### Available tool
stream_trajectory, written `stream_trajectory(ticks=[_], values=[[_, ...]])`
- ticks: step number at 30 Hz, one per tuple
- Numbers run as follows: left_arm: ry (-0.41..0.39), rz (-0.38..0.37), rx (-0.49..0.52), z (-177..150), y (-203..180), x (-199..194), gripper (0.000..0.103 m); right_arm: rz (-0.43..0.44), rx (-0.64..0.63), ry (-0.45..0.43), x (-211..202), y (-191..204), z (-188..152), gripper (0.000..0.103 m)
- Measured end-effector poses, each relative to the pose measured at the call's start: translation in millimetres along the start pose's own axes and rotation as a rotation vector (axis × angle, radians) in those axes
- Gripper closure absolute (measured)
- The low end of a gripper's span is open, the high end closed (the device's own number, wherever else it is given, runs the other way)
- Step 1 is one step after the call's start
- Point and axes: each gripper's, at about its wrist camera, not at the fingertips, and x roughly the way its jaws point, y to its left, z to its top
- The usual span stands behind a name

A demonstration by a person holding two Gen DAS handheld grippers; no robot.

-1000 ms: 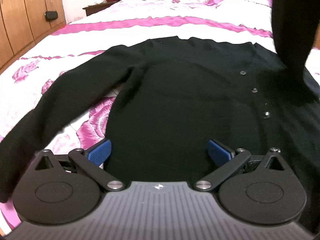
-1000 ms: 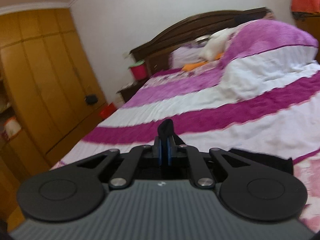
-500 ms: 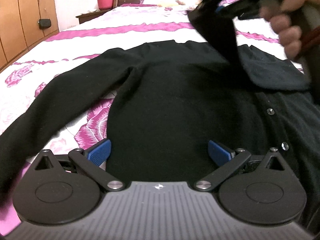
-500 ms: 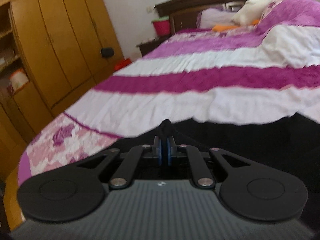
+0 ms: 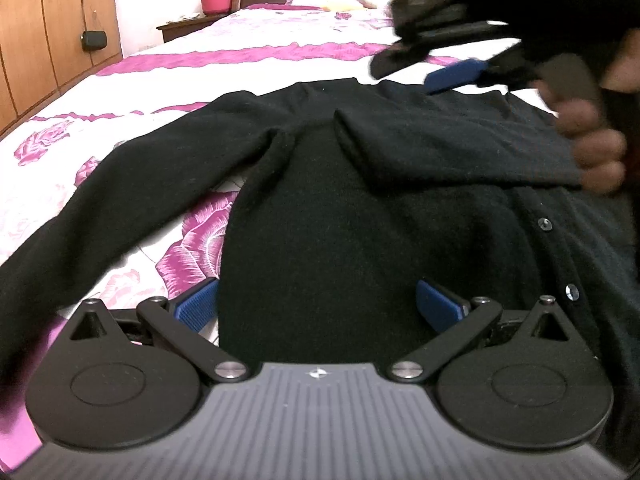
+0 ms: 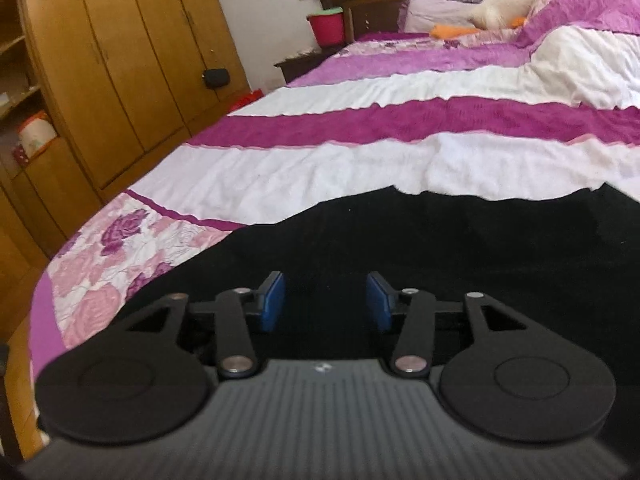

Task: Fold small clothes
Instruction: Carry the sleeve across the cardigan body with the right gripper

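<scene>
Knitwear, a black cardigan, was spread flat on the pink-and-white bedspread, its hem at the near edge and its neckline at the far end, so that its long axis ran from near to far up the bed. One sleeve was stretched out to the near left, diagonally across the floral print. The other sleeve was laid folded across the chest, its cuff end pointing left towards the middle of the garment. A row of buttons was seen down the right side of the body.

The left gripper was held low over the hem, its blue pads spread wide, one at the left edge of the body panel and one over the cloth further right; nothing was clamped between them. The right gripper was seen in the left wrist view at the far right, above the folded sleeve and near the shoulder, carried by a hand. Its jaws were opening; only black fabric lying beneath was seen between the pads, and none of it was pinched.

A wooden wardrobe stood at the left, and a red bucket was seen by the headboard.
</scene>
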Motion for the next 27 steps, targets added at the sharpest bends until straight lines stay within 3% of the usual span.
stream_trajectory(ticks=[6, 11, 15, 19, 21, 24, 27], values=[[0.004, -0.006, -0.022, 6.1, -0.6, -8.3, 0.0, -0.057, 0.024, -0.021, -39.9, -39.9, -9.3, 0.055], [-0.05, -0.057, -0.019, 26.0, -3.5, -15.1, 0.0, -0.117, 0.092, -0.04, -71.5, -89.5, -20.8, 0.055], [-0.086, -0.053, 0.011, 51.9, -12.7, -5.6, 0.0, -0.195, 0.154, -0.065, -86.9, -130.6, -25.8, 0.054], [-0.08, -0.032, 0.016, 79.7, -23.1, 21.3, 0.0, -0.172, 0.278, -0.063, -85.9, -172.7, -30.1, 0.053], [-0.049, -0.014, 0.012, 89.9, -27.7, 40.8, 0.0, -0.201, 0.303, -0.054, -80.1, -187.1, -34.9, 0.053], [-0.009, 0.072, 0.005, 96.2, -33.8, 66.9, 0.0, -0.234, 0.322, -0.022, -70.2, -202.3, -46.2, 0.056], [0.006, 0.126, 0.02, 91.7, -34.2, 85.8, 0.0, -0.208, 0.332, -0.02, -65.8, -214.9, -60.8, 0.057]])
